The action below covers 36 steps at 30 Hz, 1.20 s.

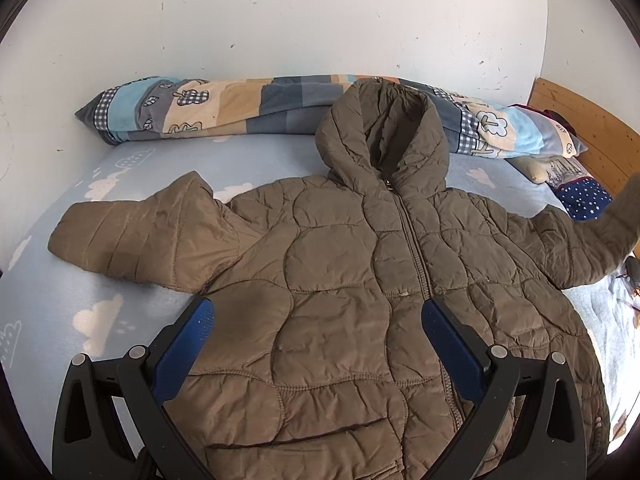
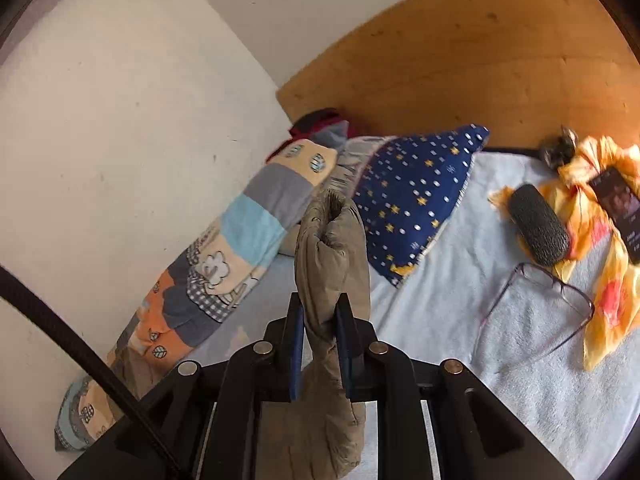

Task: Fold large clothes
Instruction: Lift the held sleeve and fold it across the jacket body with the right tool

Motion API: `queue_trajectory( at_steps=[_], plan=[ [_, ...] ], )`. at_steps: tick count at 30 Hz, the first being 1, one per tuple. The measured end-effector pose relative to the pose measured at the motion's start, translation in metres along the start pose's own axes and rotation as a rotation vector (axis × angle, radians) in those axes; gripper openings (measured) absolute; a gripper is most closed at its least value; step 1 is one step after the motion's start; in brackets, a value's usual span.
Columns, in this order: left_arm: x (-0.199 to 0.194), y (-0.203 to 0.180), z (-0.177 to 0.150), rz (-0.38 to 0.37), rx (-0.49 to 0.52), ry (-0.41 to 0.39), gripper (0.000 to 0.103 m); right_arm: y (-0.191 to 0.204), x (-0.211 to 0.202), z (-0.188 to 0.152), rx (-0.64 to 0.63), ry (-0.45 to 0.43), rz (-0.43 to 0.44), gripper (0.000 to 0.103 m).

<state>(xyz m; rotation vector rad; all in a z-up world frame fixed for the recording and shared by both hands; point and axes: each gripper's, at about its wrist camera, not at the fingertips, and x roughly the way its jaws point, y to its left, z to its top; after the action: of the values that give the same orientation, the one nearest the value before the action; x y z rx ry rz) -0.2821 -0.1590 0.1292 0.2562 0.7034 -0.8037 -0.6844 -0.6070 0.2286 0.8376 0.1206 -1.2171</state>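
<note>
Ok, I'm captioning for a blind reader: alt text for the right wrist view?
The right gripper has its jaws shut on the cuff of an olive quilted jacket sleeve, above a pale blue bed sheet with eyeglasses and a star-patterned navy pillow.

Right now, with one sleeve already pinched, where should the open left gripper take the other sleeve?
Grip the free sleeve at its cuff end, coming from above: it lies flat and outstretched on the bed, clear of the jacket's body.
</note>
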Motion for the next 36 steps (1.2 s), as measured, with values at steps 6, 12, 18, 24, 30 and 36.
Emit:
queue_trajectory(
  at_steps=[6,12,18,24,30,36],
  plan=[
    [-0.003,0.006,0.0,0.004,-0.005,-0.006,0.103,0.083,-0.042,0.0,-0.159,-0.06,0.12,0.016],
    [-0.006,0.012,0.0,0.001,-0.019,-0.008,0.103,0.147,-0.062,-0.019,-0.263,-0.045,0.239,0.016],
    [-0.007,0.016,0.0,-0.002,-0.026,-0.012,0.103,0.195,-0.059,-0.053,-0.378,0.011,0.311,0.016],
    [-0.009,0.018,0.001,-0.003,-0.041,-0.013,0.103,0.234,-0.053,-0.096,-0.482,0.08,0.372,0.016],
    [-0.009,0.022,0.002,-0.004,-0.051,-0.01,0.103,0.268,-0.043,-0.143,-0.573,0.155,0.424,0.016],
    [-0.009,0.03,0.003,-0.005,-0.068,-0.01,0.103,0.299,-0.028,-0.198,-0.667,0.24,0.451,0.016]
  ],
)
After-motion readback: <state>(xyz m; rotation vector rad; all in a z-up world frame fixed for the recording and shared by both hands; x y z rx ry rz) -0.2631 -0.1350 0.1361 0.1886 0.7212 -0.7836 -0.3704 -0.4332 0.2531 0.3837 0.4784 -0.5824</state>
